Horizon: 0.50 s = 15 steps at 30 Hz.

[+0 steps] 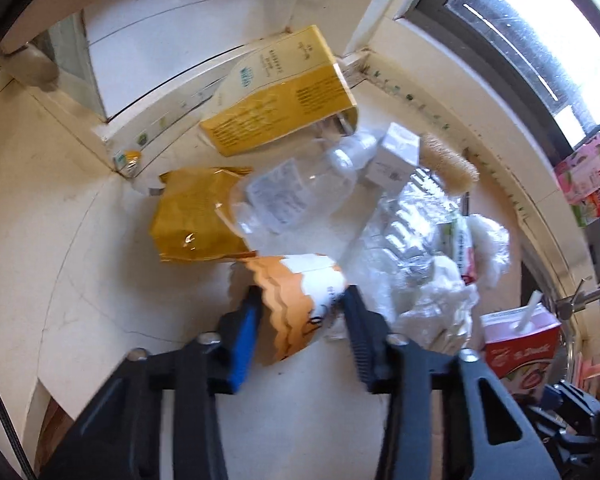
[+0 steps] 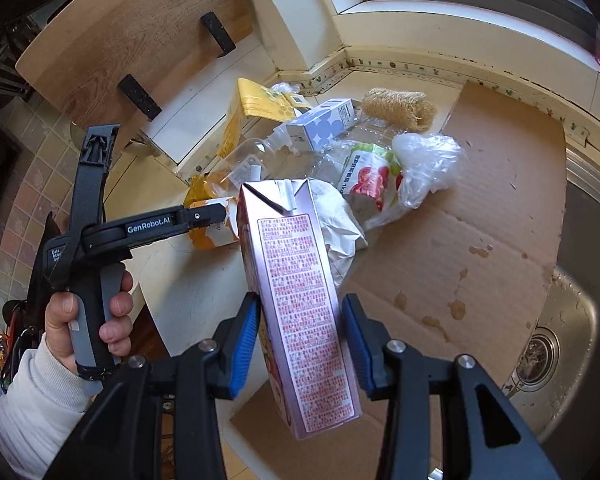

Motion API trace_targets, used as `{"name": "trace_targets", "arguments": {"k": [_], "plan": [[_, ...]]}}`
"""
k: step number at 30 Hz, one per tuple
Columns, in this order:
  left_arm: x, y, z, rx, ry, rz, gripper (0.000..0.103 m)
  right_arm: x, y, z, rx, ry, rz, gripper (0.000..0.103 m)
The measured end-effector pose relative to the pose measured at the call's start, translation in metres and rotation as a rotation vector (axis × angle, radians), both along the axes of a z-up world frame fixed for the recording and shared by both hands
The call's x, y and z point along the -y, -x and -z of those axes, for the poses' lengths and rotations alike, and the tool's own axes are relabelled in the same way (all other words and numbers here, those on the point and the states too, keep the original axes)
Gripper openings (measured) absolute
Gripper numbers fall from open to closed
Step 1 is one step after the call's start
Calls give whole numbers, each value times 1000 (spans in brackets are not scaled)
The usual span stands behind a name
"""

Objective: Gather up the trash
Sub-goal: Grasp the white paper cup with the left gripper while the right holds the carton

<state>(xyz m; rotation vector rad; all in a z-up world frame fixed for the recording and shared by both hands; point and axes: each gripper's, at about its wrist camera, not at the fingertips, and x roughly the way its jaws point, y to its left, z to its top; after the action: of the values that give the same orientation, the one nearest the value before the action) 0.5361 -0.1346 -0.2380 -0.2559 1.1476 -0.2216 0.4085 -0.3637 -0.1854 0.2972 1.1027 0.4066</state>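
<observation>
The left hand-held gripper (image 1: 302,312) pinches the crumpled orange-and-white paper cup (image 1: 300,304) beside the trash pile, while the right hand-held gripper (image 2: 300,328) clamps the pink drink carton (image 2: 296,300), long axis pointing forward.

Both grippers were black, with blue pads inside the jaws and silver screws on the linkages. At the left of the right wrist view, the left gripper (image 2: 220,216) bore white "GenRobot.AI" lettering and a grey-and-black handle; a hand (image 2: 86,312) emerged from a white knit sleeve (image 2: 32,392).
</observation>
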Motion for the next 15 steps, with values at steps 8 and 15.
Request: {"name": "trace_targets", "arguments": {"k": [8, 15], "plan": [[23, 20, -26, 82, -108, 74, 0, -2, 16, -7, 17, -17, 27, 42], [24, 71, -88, 197, -161, 96, 0, -10, 40, -33, 72, -27, 80, 42]]}}
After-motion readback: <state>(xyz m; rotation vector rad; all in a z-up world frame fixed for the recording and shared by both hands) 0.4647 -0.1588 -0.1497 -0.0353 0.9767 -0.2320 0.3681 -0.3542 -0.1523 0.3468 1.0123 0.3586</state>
